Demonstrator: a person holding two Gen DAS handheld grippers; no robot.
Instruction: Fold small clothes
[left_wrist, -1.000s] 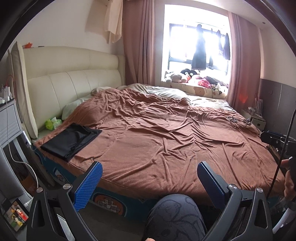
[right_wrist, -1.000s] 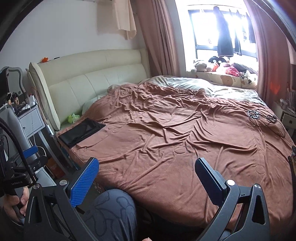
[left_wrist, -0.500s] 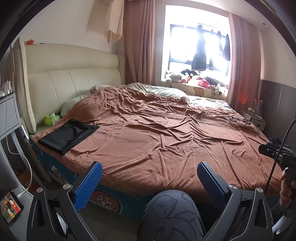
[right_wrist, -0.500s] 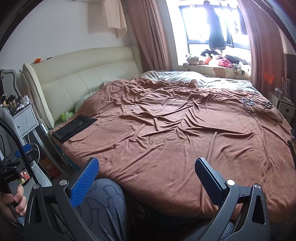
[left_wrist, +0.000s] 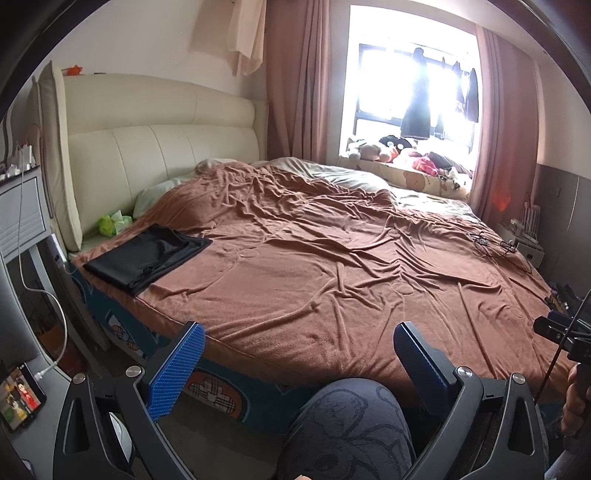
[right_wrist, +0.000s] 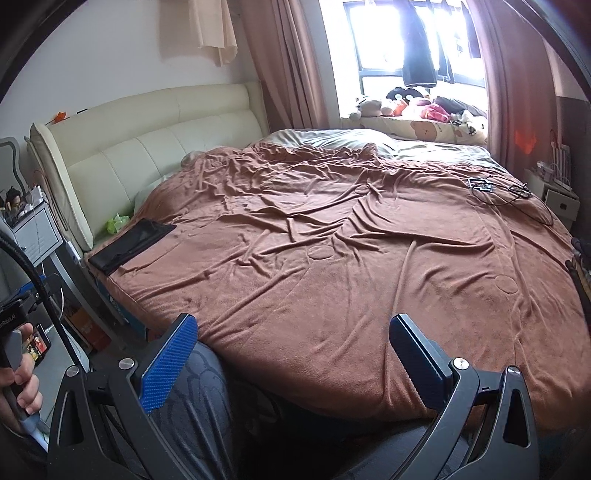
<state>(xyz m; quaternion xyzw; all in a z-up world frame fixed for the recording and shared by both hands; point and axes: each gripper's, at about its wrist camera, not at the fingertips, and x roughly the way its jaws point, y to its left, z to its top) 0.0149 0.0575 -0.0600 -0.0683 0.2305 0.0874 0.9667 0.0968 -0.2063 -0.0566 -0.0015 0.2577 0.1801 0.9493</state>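
1. You are holding the left gripper (left_wrist: 298, 354) with its two blue-padded fingers (left_wrist: 177, 369) spread wide apart and nothing between them; it is hanging off the near edge of the bed, above your knee in grey patterned trousers (left_wrist: 351, 428).
2. You are holding the right gripper (right_wrist: 293, 350) likewise agape and empty, its blue-padded fingers (right_wrist: 168, 365) pointing over the near edge of the bed.
3. The folded black garment (left_wrist: 147, 258) is lying flat on the near left corner of the rumpled brown fleece blanket (left_wrist: 332, 266), close to the cream padded headboard (left_wrist: 162, 151) and well apart from both grippers; in the right wrist view the same garment (right_wrist: 133, 243) is sitting far to the left.
4. A small crumpled green item (left_wrist: 112, 223) is resting just beyond the garment, beside a pale pillow.
5. A tangle of thin dark cable (right_wrist: 498, 190) is lying on the far right of the blanket.
6. Soft toys (left_wrist: 391, 151) are lining the sill under the bright window, where dark clothes are hanging.
7. Your left hand (right_wrist: 22, 384) is showing at the left edge of the right wrist view, gripping a handle.
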